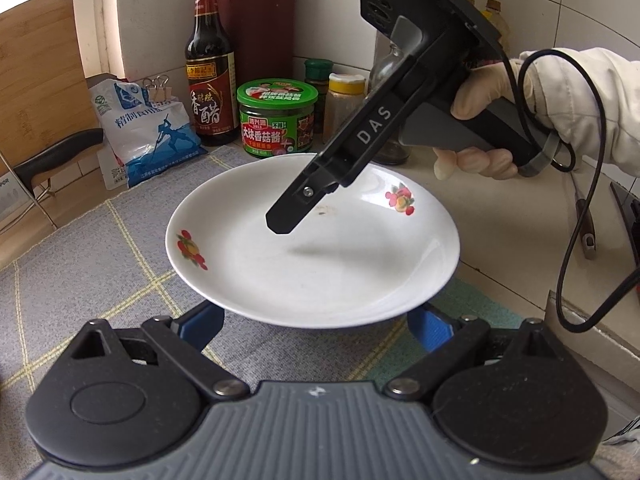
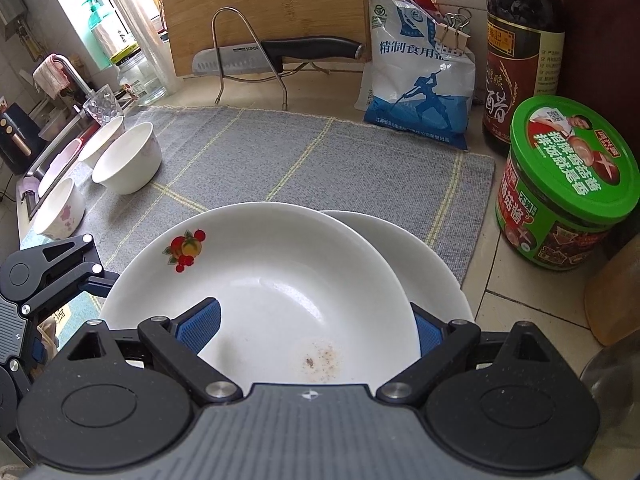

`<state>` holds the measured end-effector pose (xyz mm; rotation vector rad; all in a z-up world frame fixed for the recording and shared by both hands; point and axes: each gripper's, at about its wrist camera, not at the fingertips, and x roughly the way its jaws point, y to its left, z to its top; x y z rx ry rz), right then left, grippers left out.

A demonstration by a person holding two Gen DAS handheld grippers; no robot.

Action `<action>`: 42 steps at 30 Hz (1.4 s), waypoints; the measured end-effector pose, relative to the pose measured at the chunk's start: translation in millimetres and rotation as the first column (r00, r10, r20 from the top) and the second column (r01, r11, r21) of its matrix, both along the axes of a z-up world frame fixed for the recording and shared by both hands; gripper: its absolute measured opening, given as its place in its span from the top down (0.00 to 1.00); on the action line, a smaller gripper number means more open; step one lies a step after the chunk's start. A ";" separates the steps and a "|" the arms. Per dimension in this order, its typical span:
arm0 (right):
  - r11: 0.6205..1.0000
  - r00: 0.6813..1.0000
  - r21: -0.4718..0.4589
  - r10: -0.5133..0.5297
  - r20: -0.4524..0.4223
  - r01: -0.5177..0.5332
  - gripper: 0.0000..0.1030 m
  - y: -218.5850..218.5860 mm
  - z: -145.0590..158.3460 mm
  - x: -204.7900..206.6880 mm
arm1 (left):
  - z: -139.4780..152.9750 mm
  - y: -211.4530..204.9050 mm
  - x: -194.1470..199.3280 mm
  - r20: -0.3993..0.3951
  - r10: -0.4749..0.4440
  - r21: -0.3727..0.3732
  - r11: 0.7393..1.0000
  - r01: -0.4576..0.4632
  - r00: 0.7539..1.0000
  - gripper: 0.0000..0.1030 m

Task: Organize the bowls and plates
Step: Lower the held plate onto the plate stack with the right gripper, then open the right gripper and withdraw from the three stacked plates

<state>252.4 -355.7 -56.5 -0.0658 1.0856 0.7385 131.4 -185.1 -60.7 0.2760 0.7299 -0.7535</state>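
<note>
A white plate with fruit decals [image 2: 256,292] is lying tilted on top of a second plain white plate [image 2: 432,276], covering most of it and leaving a crescent of the lower rim showing on the side toward the green-lidded jar [image 2: 564,184]. The upper plate is round and shallow, so it is showing no long axis; its raised edge is sitting toward the left hand-held gripper [image 1: 316,320], and a patch of brown specks is showing in its well. Red and orange fruit prints are decorating its rim on two opposite sides. Both plates are resting on a grey checked mat [image 2: 320,160] on the worktop [image 2: 504,300], near the mat's corner by the jar. The left hand-held gripper is standing wide open, its blue pads [image 1: 204,326] sitting either side of the plate's near edge below the rim; whether they are touching it is not clear. The right hand-held gripper [image 2: 316,328] is also standing wide open above the plate's well, gripping nothing, held by a gloved hand [image 1: 488,120]. Three white bowls [image 2: 128,160] are sitting well apart at the mat's far edge.
</note>
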 end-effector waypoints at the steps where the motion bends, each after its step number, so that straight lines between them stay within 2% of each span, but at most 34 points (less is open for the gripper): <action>1: 1.000 1.000 0.000 -0.001 0.000 0.001 0.04 -0.8 -0.2 0.1 | -0.3 0.0 0.4 0.002 0.001 0.002 1.000 -0.001 1.000 0.05; 35: 0.995 0.997 -0.067 -0.070 0.028 0.072 0.04 -21.7 11.0 -15.6 | -9.6 -0.1 12.1 -0.004 -0.032 0.018 0.999 0.032 0.999 0.04; 42: 0.992 0.996 -0.095 -0.082 0.044 0.085 0.00 -21.4 15.1 -21.5 | -12.2 1.1 16.9 -0.010 -0.032 0.018 0.999 0.033 0.999 0.04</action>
